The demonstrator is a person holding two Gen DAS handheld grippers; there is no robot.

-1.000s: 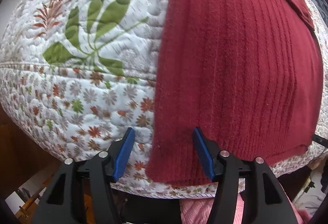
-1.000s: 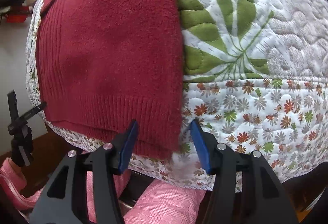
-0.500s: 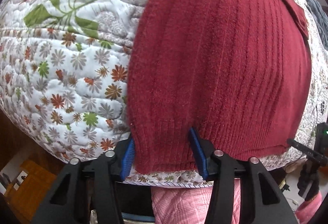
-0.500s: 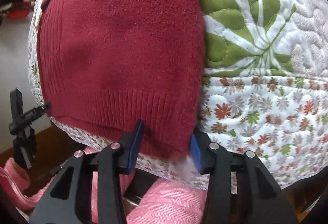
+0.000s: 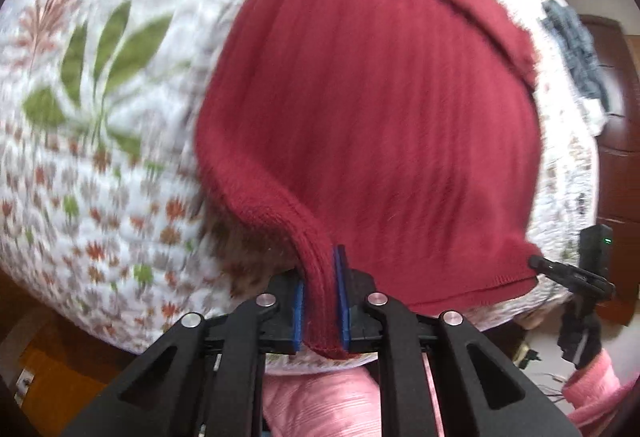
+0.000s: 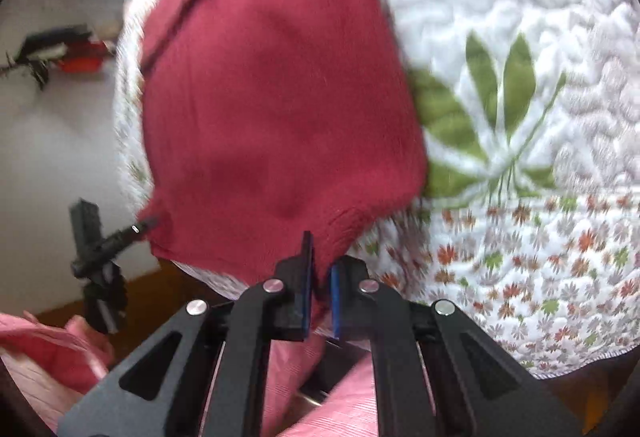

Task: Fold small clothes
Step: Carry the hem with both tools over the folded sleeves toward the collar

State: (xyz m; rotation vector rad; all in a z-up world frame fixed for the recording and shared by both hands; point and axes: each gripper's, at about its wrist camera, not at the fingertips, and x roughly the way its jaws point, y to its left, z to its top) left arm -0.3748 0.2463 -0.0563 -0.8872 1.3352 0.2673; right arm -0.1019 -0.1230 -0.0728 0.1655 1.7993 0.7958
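The left gripper (image 5: 320,301) is clamping its blue pads on the near hem corner of the red knit garment (image 5: 380,109), and the ribbed edge is bunching into a thick rope between them. The right gripper (image 6: 320,297) is pinching the opposite hem corner (image 6: 340,233), its jaws drawn together on a thinner bite of cloth. Beyond both sets of jaws the garment is lying flat on the floral quilt (image 6: 540,237), with a folded flap across its far end.

The right-hand bite is looking shallow, so that corner is likely to slip free if the lift is quick or the knit drags on the quilt. On the left, the roped-up hem is risking a skewed, lumpy fold edge. Unequal travel of the two corners is apt to lay the fold crooked, and the far flap is liable to shift as the cloth passes over it. Motion blur is hiding finer detail.
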